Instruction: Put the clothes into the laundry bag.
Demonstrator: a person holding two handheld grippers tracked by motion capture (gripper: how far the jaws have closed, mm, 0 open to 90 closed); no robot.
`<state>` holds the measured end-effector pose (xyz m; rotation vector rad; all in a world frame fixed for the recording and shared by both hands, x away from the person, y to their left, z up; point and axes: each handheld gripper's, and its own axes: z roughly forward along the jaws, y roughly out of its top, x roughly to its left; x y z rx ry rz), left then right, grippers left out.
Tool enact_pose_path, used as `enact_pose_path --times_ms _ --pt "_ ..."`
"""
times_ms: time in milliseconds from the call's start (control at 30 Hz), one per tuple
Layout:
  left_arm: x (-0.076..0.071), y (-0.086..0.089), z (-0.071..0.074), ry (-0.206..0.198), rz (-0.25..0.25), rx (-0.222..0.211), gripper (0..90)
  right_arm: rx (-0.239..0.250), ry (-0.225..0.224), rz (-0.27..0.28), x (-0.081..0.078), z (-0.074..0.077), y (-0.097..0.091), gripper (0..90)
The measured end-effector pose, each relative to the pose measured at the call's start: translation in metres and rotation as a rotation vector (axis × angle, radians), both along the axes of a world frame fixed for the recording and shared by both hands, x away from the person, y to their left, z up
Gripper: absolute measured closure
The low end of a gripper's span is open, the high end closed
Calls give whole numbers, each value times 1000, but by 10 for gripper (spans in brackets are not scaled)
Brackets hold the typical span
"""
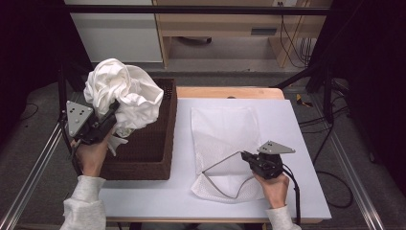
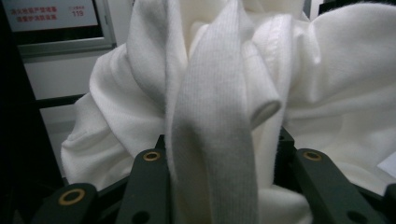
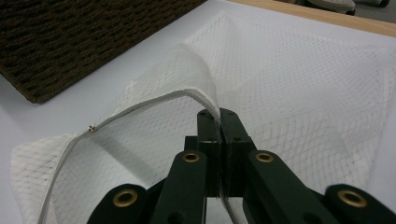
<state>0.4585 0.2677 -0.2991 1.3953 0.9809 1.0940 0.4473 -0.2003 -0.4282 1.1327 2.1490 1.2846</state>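
The left gripper (image 1: 111,111) is clamped on a fold of a bunched white garment (image 1: 123,93), holding it aloft above the far left part of the dark woven basket (image 1: 158,158), which stands at the left edge of the white table (image 1: 297,143). In the left gripper view the jaws press a thick ribbed band of the garment (image 2: 210,121) between them, and cloth spills past both sides.

The right gripper (image 1: 245,155) is closed tight on the zip edge of a white mesh laundry bag (image 1: 225,129) lying flat near the table's middle, its mouth toward the near edge. In the right gripper view the jaws meet on the bag's rim (image 3: 205,100), lifting the upper lip clear of the lower layer.

Judgement: the step in hand appears to be loading the garment into the bag. To do it well, the mouth needs lifting higher and wider, held steady. The garment should come across low, leading with its hanging bulk, not the gripped fold. Loose folds may snag on the zip edge.
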Motion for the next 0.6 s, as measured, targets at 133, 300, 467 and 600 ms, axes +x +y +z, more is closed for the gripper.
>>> enact_pose_path --times_ms 133,300,467,600 --pt "-12 -9 12 -35 -45 -9 615 10 -5 -4 1 0 0 887" --pt "-28 -25 27 -63 -107 -4 615 19 -3 -9 3 0 -1 887" --pt "-39 -42 34 -71 -172 -3 615 30 1 -19 6 -1 -1 887" --pt "-46 -55 36 -66 -234 -17 614 35 -1 -24 9 -2 -2 887"
